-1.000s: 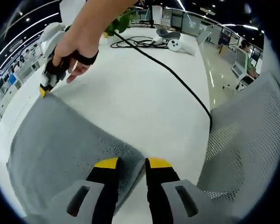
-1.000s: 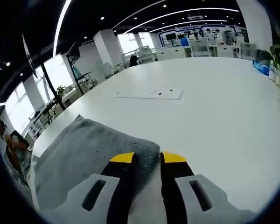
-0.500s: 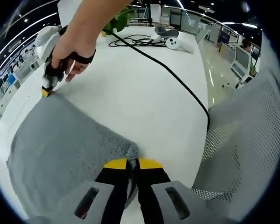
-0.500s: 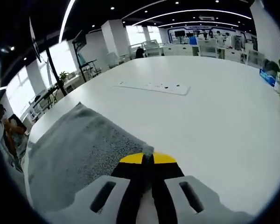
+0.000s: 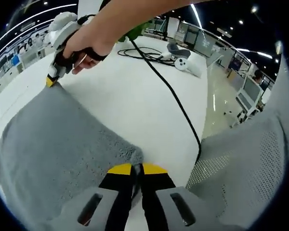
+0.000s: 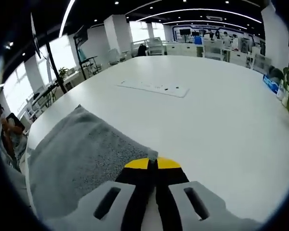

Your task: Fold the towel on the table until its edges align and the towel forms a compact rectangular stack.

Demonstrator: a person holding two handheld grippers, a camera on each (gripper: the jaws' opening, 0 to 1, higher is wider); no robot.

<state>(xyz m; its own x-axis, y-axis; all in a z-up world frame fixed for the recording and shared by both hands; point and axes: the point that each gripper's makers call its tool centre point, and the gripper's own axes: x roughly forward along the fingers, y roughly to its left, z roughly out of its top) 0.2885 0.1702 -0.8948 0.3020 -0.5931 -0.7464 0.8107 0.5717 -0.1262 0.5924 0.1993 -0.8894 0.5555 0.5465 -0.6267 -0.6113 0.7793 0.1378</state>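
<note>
A grey towel (image 5: 58, 139) lies spread on the white table (image 5: 135, 91). In the left gripper view my left gripper (image 5: 136, 168) is shut on the towel's near corner. The right gripper (image 5: 51, 80), held in a person's hand (image 5: 86, 43), pinches the far corner of the same edge. In the right gripper view the towel (image 6: 77, 159) stretches away to the left, and my right gripper (image 6: 152, 162) is shut on its corner, a tuft of cloth showing between the yellow tips.
A black cable (image 5: 168, 91) runs across the table past white controllers (image 5: 188, 65) at the far end. A grey mesh chair back (image 5: 250, 163) stands at the right. A white power strip (image 6: 154, 87) lies on the table further off.
Both grippers went from open around the towel's corners to shut on them. Since then the left view has shifted slightly; the towel still lies flat.
</note>
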